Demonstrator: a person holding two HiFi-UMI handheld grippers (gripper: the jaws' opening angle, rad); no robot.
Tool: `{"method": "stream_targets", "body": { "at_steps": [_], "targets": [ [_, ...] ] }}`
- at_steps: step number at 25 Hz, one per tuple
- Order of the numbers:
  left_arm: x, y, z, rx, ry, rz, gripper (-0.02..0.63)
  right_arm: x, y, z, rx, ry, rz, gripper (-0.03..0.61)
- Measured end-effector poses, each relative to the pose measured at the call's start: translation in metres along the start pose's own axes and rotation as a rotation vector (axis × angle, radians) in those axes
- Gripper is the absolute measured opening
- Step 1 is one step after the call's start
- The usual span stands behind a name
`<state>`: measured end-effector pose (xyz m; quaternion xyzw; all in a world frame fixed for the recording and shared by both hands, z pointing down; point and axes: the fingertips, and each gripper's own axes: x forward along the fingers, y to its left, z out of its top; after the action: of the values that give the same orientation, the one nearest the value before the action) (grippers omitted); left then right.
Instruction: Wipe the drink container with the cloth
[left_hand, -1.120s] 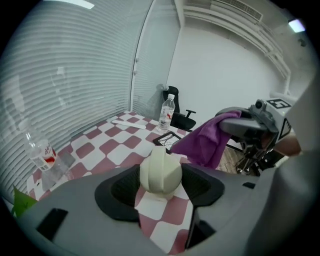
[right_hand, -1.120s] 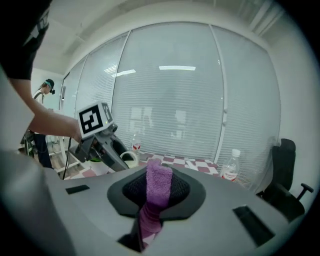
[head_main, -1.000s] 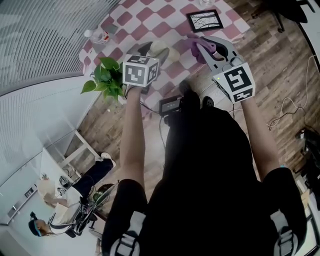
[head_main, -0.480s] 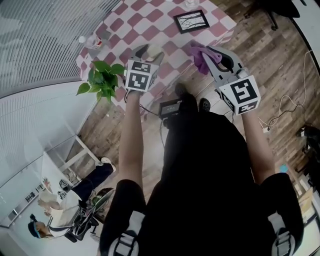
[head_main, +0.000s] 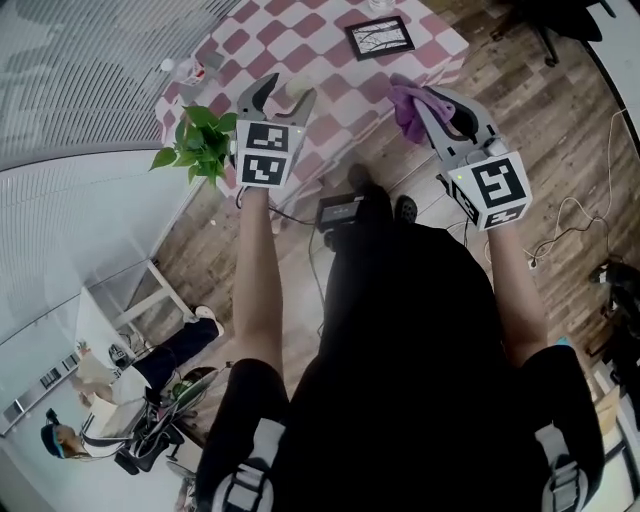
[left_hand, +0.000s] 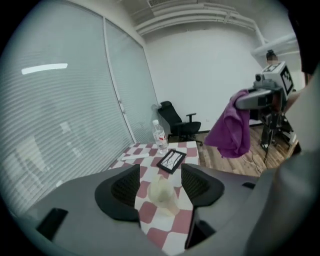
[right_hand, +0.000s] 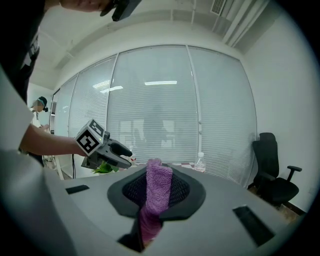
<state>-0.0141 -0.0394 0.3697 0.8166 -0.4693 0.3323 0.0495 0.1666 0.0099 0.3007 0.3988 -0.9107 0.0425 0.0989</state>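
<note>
A cream-coloured cup stands on the pink-and-white checked table. My left gripper hovers above it, open, and the cup shows in the gap between the pads with nothing touching. Off the table's near corner, my right gripper is shut on a purple cloth, which hangs from the jaws. A clear water bottle stands at the table's far side.
A black-framed picture lies on the table. A green potted plant sits by the table's left edge. Window blinds run along the left. An office chair stands beyond the table, and a person sits at lower left.
The left gripper has risen and rolled, its jaws now framing the cup. The right gripper with the cloth has drawn back off the table toward the right.
</note>
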Motion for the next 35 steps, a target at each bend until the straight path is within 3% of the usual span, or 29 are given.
{"method": "stream_targets", "body": {
  "at_steps": [4, 12, 17, 26, 35],
  "targets": [
    [-0.057, -0.011, 0.028, -0.113, -0.140, 0.038, 0.211, -0.018, 0.005, 0.015, 0.020, -0.053, 0.028, 0.058],
    [-0.149, -0.039, 0.030, -0.259, -0.284, 0.135, 0.075, -0.056, 0.030, 0.042, 0.035, -0.118, 0.133, 0.054],
    [-0.189, -0.056, 0.033, -0.379, -0.395, 0.107, 0.043, -0.073, 0.040, 0.045, 0.050, -0.125, 0.162, 0.049],
    [-0.202, -0.080, 0.011, -0.442, -0.389, 0.068, 0.038, -0.089, 0.056, 0.007, 0.105, -0.054, 0.160, 0.049],
    [-0.209, -0.090, 0.004, -0.446, -0.380, 0.060, 0.038, -0.092, 0.070, 0.010, 0.063, -0.059, 0.202, 0.049]
  ]
}}
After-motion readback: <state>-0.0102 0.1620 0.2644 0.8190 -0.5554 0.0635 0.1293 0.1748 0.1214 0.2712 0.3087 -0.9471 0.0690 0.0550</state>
